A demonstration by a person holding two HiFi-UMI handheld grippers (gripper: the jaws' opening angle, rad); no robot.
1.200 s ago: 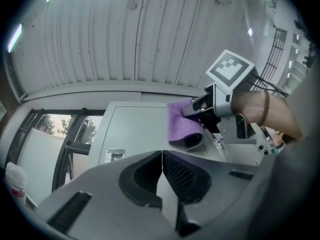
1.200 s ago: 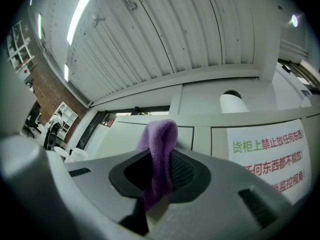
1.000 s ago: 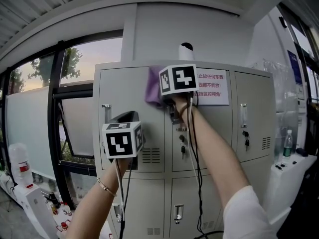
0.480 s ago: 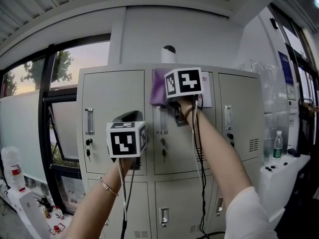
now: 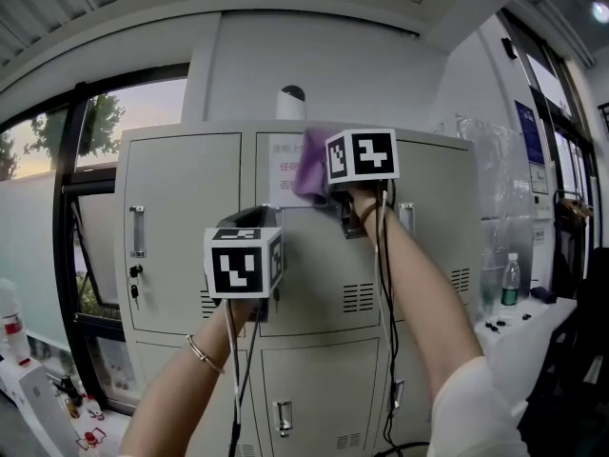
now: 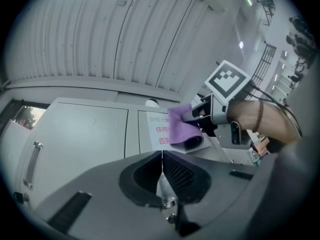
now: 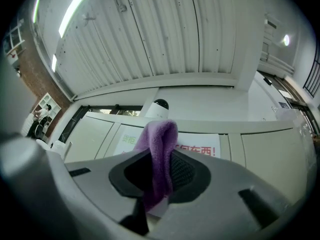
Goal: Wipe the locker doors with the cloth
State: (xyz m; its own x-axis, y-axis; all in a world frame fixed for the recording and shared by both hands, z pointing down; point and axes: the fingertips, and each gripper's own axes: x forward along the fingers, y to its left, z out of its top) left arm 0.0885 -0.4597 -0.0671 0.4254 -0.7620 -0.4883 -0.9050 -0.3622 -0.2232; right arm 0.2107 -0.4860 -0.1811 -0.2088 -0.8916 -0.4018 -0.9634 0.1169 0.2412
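Note:
A bank of grey locker doors (image 5: pixel 181 217) fills the middle of the head view. My right gripper (image 5: pixel 324 187) is raised to the top of the upper middle door and is shut on a purple cloth (image 5: pixel 309 172). The cloth lies over a white paper notice (image 5: pixel 283 168) with red print. From the right gripper view the cloth (image 7: pixel 159 151) hangs folded between the jaws of the right gripper (image 7: pixel 161 169). My left gripper (image 5: pixel 249 222) is held lower, in front of the same door. Its jaws (image 6: pixel 161 161) are shut with nothing in them. In the left gripper view the cloth (image 6: pixel 179 125) is up ahead.
A white dome camera (image 5: pixel 291 101) stands on top of the lockers. Large windows (image 5: pixel 57 169) are at the left. At the right a white counter (image 5: pixel 519 331) carries a plastic bottle (image 5: pixel 511 279). Black cables (image 5: pixel 385 284) hang along the right arm.
The right gripper has carried the cloth rightward along the upper door, from left of the notice onto it. The head view has swung right. The left gripper has barely moved.

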